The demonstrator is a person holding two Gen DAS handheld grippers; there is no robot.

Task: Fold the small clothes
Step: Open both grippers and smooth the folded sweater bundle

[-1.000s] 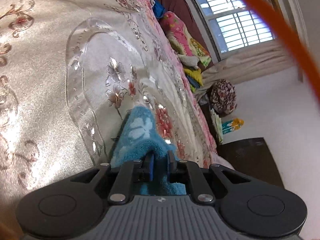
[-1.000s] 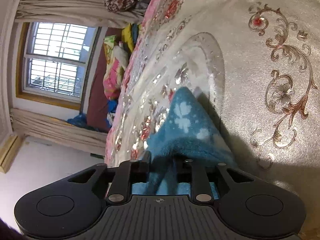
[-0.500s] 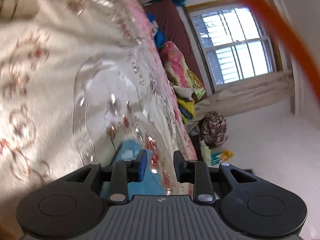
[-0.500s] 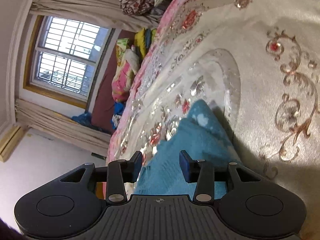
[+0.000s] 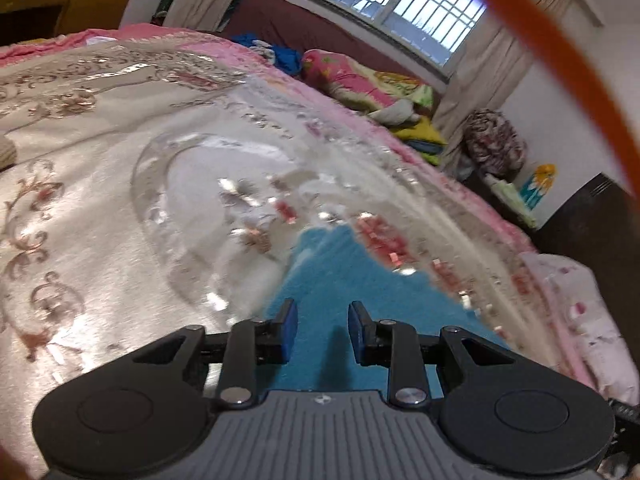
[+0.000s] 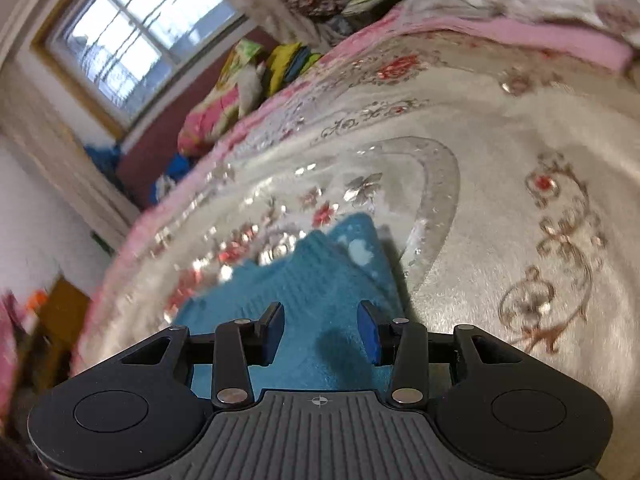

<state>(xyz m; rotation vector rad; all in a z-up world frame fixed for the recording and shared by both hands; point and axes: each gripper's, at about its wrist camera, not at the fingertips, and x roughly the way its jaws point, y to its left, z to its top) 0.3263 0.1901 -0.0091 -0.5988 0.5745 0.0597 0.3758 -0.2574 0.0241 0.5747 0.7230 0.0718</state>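
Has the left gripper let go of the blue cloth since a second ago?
Yes. The left gripper has opened and drawn back; the blue cloth lies free on the bedspread.

On the bed I counted one blue knitted garment (image 5: 340,280), lying on one embroidered bedspread (image 5: 100,208). I carried two grippers, the left gripper (image 5: 322,330) and the right gripper (image 6: 320,330), two blue-padded fingers on each. One barred window (image 5: 400,4) lit the room; one orange cable (image 5: 560,48) crossed the left view.

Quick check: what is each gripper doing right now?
Left gripper: open, just released the blue cloth.
Right gripper: open, just released the same cloth.
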